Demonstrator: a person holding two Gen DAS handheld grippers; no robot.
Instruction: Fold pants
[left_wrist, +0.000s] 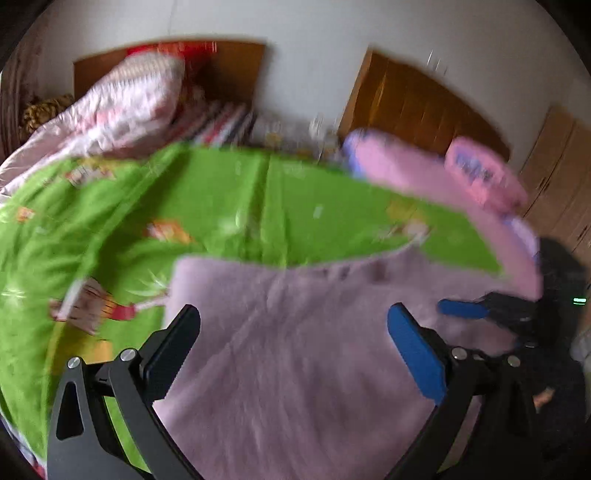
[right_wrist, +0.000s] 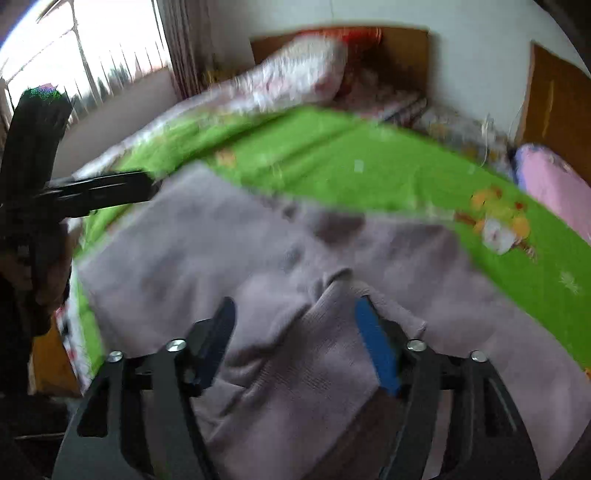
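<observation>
The pale lilac pants lie spread on the green cartoon-print bedcover. My left gripper hangs just above the pants, jaws wide apart and empty. In the right wrist view the pants fill the foreground, and a raised fold of them stands between the jaws of my right gripper, which are apart and not pinching it. The right gripper shows at the right edge of the left wrist view; the left gripper shows at the left of the right wrist view. Both views are motion-blurred.
A pink pillow and a rolled pink blanket lie at the bed's right end. A bunched pink-and-white quilt sits at the far left by the wooden headboard. A window is at left, wooden cabinets at right.
</observation>
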